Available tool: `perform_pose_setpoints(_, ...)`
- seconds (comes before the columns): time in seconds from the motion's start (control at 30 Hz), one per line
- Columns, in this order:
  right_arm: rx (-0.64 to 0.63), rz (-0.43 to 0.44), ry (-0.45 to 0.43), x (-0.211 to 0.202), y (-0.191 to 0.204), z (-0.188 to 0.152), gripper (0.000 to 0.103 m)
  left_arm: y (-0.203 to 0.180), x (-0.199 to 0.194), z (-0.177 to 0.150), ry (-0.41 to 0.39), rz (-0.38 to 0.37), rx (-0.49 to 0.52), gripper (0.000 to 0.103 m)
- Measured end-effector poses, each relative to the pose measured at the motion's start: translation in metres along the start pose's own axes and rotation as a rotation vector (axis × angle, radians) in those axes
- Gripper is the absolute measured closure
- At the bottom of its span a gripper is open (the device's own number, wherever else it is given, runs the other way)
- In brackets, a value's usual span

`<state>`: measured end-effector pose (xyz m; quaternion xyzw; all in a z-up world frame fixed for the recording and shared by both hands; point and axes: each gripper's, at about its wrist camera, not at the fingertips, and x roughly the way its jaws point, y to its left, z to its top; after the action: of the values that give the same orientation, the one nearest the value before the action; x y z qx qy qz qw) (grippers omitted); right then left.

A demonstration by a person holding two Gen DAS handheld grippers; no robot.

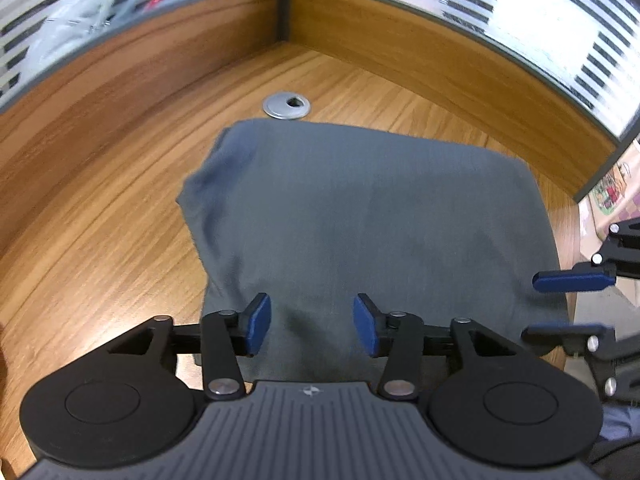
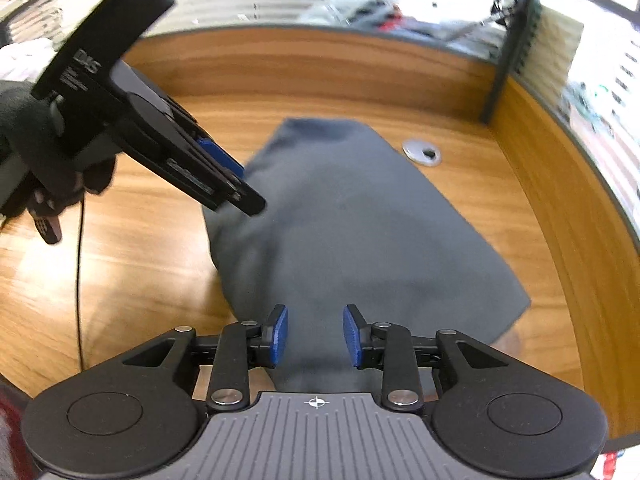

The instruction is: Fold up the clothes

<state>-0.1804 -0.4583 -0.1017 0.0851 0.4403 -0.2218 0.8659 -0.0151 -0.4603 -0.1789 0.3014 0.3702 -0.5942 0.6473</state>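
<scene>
A grey garment lies folded into a rough rectangle on the wooden desk. My left gripper hovers over its near edge, jaws apart, and the blue pads press on nothing. At the right edge of that view my right gripper hangs over the cloth's right side. In the right wrist view the garment runs away from me, and my right gripper stands open above its near end, with fabric under the gap. My left gripper, held in a black-gloved hand, points at the cloth's left edge.
A round metal cable grommet sits in the desk just beyond the garment's far edge. Wooden partition walls with striped glass above close the corner. A thin black cable runs across the desk at the left.
</scene>
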Motion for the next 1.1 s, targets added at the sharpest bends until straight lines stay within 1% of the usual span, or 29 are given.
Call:
perform_pose_setpoints(0.03, -0.003, 0.003, -0.007, -0.001, 0.003, 0.003, 0.062, 0.001, -0.002, 0.001, -0.008, 0.008, -0.010, 0.038)
perform_pose_setpoints(0.07, -0.006, 0.005, -0.013, -0.001, 0.005, 0.006, 0.060, 0.002, -0.006, 0.002, -0.026, 0.018, -0.022, 0.036)
perform_pose_setpoints(0.1, -0.008, 0.008, -0.019, -0.001, 0.008, 0.008, 0.058, 0.004, -0.012, 0.001, -0.051, 0.031, -0.036, 0.029)
perform_pose_setpoints(0.13, -0.012, 0.015, -0.022, 0.000, 0.009, 0.011, 0.057, 0.006, -0.018, 0.000, -0.078, 0.045, -0.049, 0.019)
perform_pose_setpoints(0.17, -0.017, 0.019, -0.022, 0.002, 0.013, 0.013, 0.055, 0.009, -0.025, -0.003, -0.107, 0.065, -0.063, 0.015)
perform_pose_setpoints(0.2, -0.024, 0.022, -0.022, 0.004, 0.016, 0.015, 0.051, 0.011, -0.033, -0.004, -0.136, 0.085, -0.077, 0.012)
perform_pose_setpoints(0.23, -0.033, 0.026, -0.022, 0.008, 0.021, 0.017, 0.049, 0.014, -0.040, -0.007, -0.161, 0.100, -0.091, 0.012)
perform_pose_setpoints(0.3, -0.051, 0.034, -0.020, 0.016, 0.029, 0.022, 0.047, 0.022, -0.051, -0.011, -0.186, 0.117, -0.130, 0.009)
perform_pose_setpoints(0.4, -0.081, 0.048, -0.013, 0.030, 0.041, 0.027, 0.043, 0.036, -0.063, -0.021, -0.180, 0.125, -0.199, 0.009)
perform_pose_setpoints(0.43, -0.093, 0.054, -0.010, 0.035, 0.045, 0.029, 0.042, 0.041, -0.065, -0.025, -0.169, 0.119, -0.231, 0.009)
perform_pose_setpoints(0.57, -0.169, 0.094, 0.004, 0.061, 0.067, 0.041, 0.042, 0.058, -0.071, -0.042, -0.132, 0.086, -0.349, 0.009)
perform_pose_setpoints(0.63, -0.202, 0.095, 0.017, 0.074, 0.077, 0.044, 0.042, 0.067, -0.073, -0.050, -0.118, 0.068, -0.402, 0.009)
perform_pose_setpoints(0.77, -0.252, 0.069, 0.043, 0.107, 0.089, 0.053, 0.042, 0.084, -0.077, -0.066, -0.099, 0.033, -0.513, 0.009)
perform_pose_setpoints(0.9, -0.295, 0.052, 0.066, 0.131, 0.092, 0.060, 0.043, 0.094, -0.075, -0.074, -0.088, 0.016, -0.589, 0.009)
perform_pose_setpoints(0.97, -0.335, 0.047, 0.078, 0.138, 0.095, 0.061, 0.048, 0.096, -0.074, -0.077, -0.086, 0.002, -0.618, 0.009)
perform_pose_setpoints(1.03, -0.371, 0.029, 0.074, 0.140, 0.096, 0.062, 0.066, 0.098, -0.073, -0.079, -0.085, -0.014, -0.645, 0.009)
perform_pose_setpoints(1.07, -0.374, 0.043, 0.073, 0.139, 0.094, 0.062, 0.070, 0.097, -0.072, -0.081, -0.090, -0.023, -0.655, 0.009)
perform_pose_setpoints(1.1, -0.363, 0.059, 0.067, 0.135, 0.090, 0.064, 0.082, 0.096, -0.071, -0.082, -0.098, -0.033, -0.663, 0.009)
